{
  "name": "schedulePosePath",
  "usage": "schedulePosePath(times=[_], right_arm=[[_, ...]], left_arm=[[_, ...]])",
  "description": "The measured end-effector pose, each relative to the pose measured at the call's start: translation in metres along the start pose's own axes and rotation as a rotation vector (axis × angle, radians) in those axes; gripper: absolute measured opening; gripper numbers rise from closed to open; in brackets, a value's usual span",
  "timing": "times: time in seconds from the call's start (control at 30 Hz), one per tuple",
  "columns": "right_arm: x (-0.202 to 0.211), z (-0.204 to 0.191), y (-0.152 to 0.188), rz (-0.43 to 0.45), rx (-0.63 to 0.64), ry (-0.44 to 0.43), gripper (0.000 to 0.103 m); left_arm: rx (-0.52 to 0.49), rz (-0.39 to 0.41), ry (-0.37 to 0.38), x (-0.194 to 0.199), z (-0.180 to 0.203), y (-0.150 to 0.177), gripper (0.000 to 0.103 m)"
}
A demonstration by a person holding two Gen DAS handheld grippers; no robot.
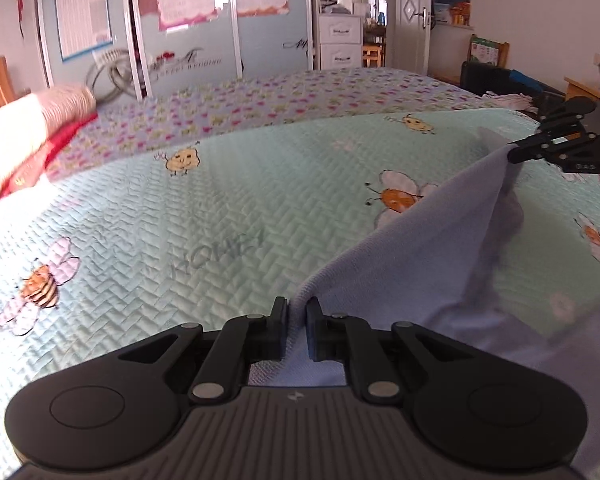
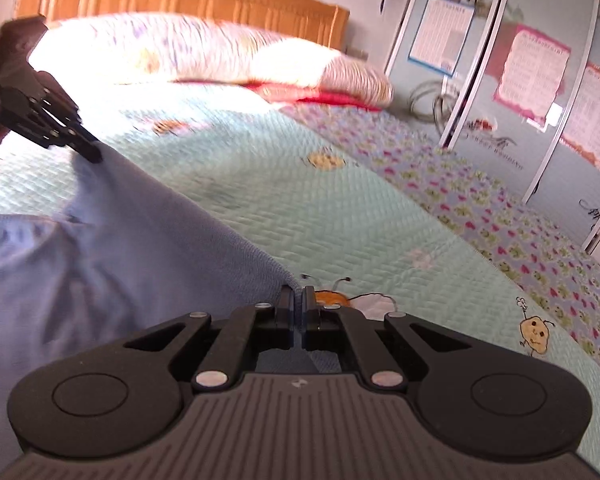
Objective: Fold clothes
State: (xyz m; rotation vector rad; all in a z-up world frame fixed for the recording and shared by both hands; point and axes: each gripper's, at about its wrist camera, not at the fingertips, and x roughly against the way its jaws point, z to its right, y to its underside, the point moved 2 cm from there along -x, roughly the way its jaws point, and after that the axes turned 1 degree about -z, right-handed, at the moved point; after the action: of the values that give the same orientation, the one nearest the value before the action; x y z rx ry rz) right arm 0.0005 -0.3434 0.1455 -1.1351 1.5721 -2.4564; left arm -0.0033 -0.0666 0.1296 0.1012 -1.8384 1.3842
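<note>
Left gripper [image 1: 298, 322] and right gripper [image 2: 298, 312] each pinch the lifted edge of the blue cloth [image 1: 432, 232]. That edge spans between them above the quilt [image 1: 220, 216]; the cloth's remainder trails toward the person, neither gripper nearer.

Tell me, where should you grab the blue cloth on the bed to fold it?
By its edge, at two spots apart. The left gripper and right gripper each pinch the hem of the blue cloth, coming from above. The edge is thin and lifts off the bedspread, so it hangs straight between them.
</note>
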Motion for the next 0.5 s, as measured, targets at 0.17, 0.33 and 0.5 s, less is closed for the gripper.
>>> schedulePosePath(times=[0.17, 0.33, 0.5], right_arm=[[0.060, -0.053, 0.015, 0.041, 0.025, 0.005, 0.001], [0.102, -0.120, 0.037, 0.042, 0.088, 0.005, 0.001], [0.130, -0.170, 0.061, 0.019, 0.074, 0.022, 0.001]], left_arm=[[0.001, 0.020, -0.022, 0.039, 0.019, 0.031, 0.010], [0.030, 0.024, -0.030, 0.068, 0.033, 0.071, 0.010], [0.056, 0.044, -0.035, 0.087, 0.047, 0.104, 0.010]])
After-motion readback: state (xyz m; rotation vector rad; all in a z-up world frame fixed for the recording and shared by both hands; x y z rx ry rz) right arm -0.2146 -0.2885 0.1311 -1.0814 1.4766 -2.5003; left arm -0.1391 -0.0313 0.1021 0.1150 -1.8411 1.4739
